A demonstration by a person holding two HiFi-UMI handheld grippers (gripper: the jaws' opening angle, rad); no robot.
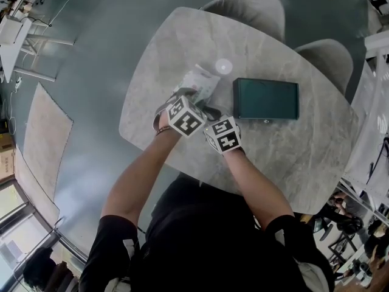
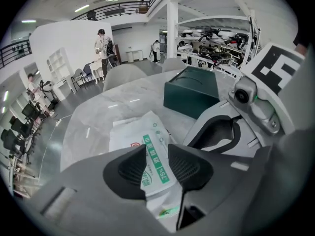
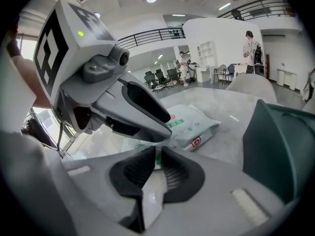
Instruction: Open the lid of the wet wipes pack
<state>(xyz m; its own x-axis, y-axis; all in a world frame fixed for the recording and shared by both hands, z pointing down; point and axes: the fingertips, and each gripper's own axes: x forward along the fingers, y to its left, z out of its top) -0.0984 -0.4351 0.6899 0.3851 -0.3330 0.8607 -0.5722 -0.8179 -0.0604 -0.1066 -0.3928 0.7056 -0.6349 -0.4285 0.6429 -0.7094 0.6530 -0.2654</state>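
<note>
Dk green box [image 1: 266,99] flat on marble tbl [image 1: 304,157]; 2 grey chairs [image 1: 252,8] at far edge.

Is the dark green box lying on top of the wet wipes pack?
No, the dark green box lies on the table beside the wet wipes pack.

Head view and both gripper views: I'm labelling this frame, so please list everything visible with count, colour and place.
grey marble-look table: one, grey, centre
dark green rectangular box: one, dark green, table's right half
soft white wet wipes pack with green print: one, white and green, on table, left of box
small white round object: one, white, just beyond pack
grey padded chairs: two, grey, table's far side
left gripper: one, grey, jaws opening, pack showing between them
right gripper: one, grey, jaws nearly together at pack's near end
bare forearms: two, behind the grippers
</note>
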